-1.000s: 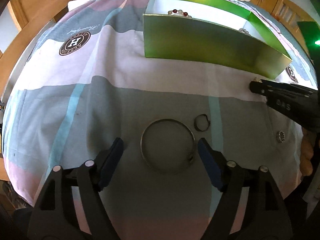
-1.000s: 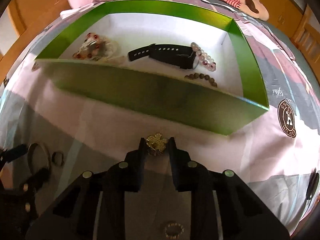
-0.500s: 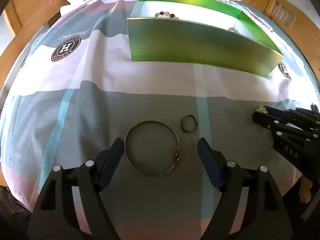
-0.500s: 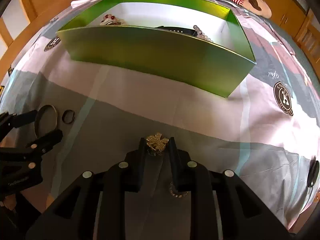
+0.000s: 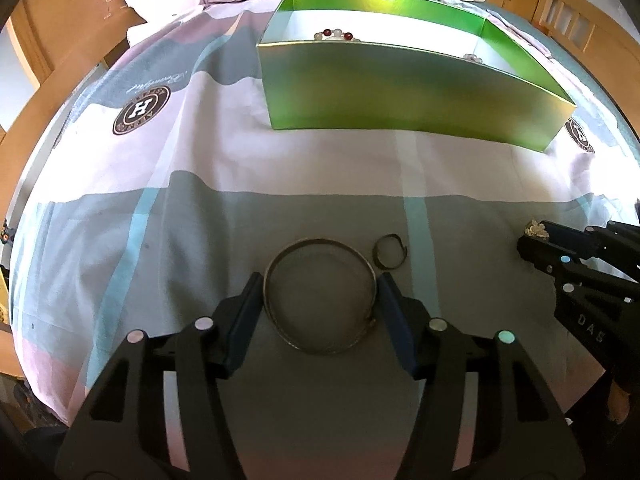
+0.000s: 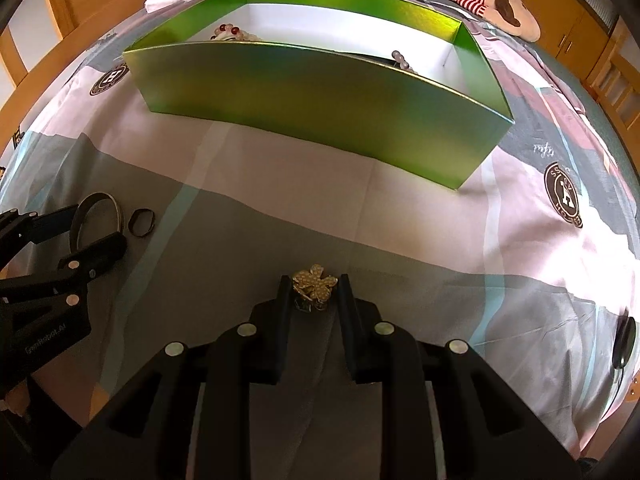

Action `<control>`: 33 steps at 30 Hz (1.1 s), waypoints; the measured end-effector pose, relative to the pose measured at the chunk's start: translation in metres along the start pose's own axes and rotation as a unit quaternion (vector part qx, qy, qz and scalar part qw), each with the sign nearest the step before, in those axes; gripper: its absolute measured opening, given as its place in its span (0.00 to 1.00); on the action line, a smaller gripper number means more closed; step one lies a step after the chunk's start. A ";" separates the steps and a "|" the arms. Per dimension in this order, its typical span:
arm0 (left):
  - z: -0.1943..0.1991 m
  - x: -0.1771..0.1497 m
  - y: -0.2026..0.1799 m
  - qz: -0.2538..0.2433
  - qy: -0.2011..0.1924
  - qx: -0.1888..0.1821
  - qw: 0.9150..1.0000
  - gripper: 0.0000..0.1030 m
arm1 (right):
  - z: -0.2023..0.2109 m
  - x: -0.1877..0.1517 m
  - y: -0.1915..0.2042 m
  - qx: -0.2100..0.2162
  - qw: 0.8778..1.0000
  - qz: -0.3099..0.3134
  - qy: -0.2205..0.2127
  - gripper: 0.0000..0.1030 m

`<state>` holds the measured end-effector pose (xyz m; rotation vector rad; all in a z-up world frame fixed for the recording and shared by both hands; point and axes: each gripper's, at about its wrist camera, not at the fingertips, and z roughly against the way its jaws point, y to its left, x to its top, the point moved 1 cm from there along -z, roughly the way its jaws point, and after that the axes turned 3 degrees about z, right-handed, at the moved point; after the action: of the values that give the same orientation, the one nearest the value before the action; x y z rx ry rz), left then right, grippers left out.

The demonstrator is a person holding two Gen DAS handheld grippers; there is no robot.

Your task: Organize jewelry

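So the green box already holds beads, the right gripper pinches a gold brooch short of it, while the left gripper brackets the bangle on the bedspread, touching its sides, small ring beside it.

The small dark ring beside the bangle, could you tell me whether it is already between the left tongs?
No, the small dark ring lies on the bedsheet outside the left tongs, which close around the bangle.

Glossy green card box, dull metal bangle between matt black plastic fingers, soft printed cloth bedsheet.
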<state>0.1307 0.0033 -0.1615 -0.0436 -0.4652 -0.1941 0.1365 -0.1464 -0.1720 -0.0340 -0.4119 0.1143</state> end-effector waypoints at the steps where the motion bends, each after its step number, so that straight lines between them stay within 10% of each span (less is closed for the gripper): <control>1: 0.000 0.000 -0.001 -0.002 0.000 0.001 1.000 0.56 | 0.000 0.000 0.000 -0.001 1.000 0.001 0.000 0.22; 33: -0.003 -0.004 -0.001 -0.009 -0.002 0.007 1.000 0.57 | 0.001 -0.002 0.003 -0.006 1.000 0.001 -0.001 0.23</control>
<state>0.1285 0.0028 -0.1654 -0.0259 -0.4711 -0.2089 0.1342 -0.1438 -0.1716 -0.0458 -0.4136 0.1140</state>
